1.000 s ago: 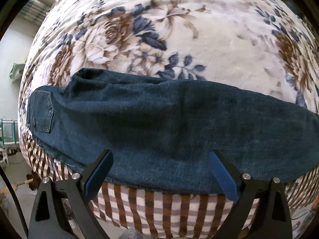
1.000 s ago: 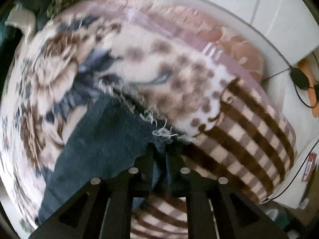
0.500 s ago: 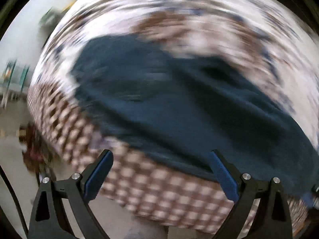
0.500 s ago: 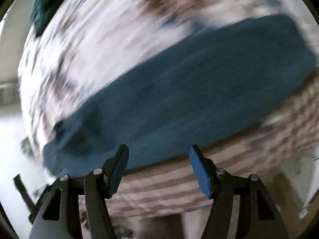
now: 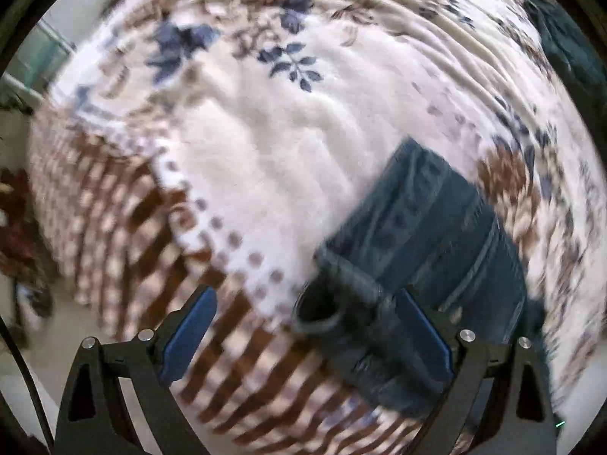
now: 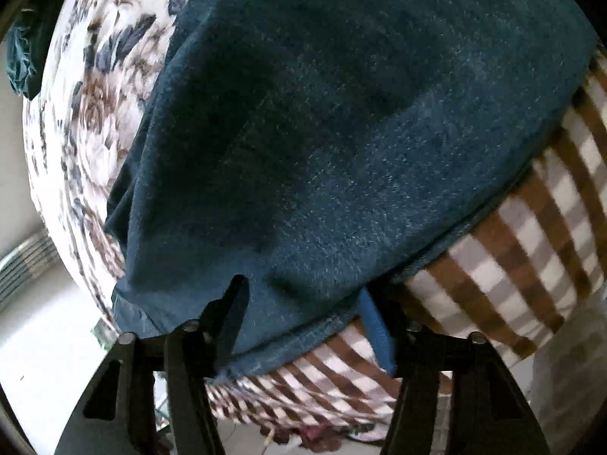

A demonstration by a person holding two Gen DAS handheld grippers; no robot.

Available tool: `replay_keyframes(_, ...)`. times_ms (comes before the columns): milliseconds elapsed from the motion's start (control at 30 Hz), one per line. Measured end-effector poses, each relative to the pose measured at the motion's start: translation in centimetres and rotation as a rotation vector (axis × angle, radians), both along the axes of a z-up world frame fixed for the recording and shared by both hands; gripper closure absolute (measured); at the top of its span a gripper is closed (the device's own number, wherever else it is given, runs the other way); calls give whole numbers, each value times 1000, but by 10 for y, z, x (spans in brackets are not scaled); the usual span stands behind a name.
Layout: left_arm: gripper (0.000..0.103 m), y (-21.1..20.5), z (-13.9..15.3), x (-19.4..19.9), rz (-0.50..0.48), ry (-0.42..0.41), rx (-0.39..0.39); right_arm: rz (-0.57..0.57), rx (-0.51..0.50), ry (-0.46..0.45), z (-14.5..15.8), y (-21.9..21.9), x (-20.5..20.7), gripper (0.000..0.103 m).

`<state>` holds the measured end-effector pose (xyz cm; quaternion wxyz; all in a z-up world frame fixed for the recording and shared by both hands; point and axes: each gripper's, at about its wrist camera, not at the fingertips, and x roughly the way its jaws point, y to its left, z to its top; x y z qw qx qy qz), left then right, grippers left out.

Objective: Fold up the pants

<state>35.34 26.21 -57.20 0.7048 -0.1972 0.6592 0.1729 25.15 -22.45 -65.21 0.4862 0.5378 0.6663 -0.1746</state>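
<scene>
Pants [image 6: 341,121] lie on the bed, on the floral blanket [image 5: 288,159], close to its near checked border [image 6: 538,250]. In the right wrist view the denim fills most of the frame, long axis running from near left up toward far right, its near hem lying across the right gripper [image 6: 303,303]. Our right jaws stand apart with the hem edge between them, not yet pinched. Cloth drapes over the left finger, so we cannot say how deep the bite would be.

Left gripper [image 5: 303,337] has jaws wide, holding nothing. In its blurred view one end of the pants [image 5: 425,250] sits to the right of centre, a rolled or bunched edge just inside the right finger; probably the waistband end, though blur prevents certainty.

We judge the right hand nearer to a grasp; the left would need to shift right.

Open blanket lies far and left of the denim, room for a fold. The bed edge is close behind both grippers. Another dark cloth [image 5: 569,49] lies at far right, well apart.
</scene>
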Motion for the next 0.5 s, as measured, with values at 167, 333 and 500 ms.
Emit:
replay_keyframes(167, 68, 8, -27, 15, 44, -48, -178, -6, -121, 22, 9, 7, -4, 91)
replay_keyframes(333, 90, -4, 0, 6, -15, -132, -123, 97, -244, 3, 40, 22, 11, 97)
replay_keyframes(500, 90, 3, 30, -19, 10, -150, -172, 155, -313, -53, 80, 21, 18, 98)
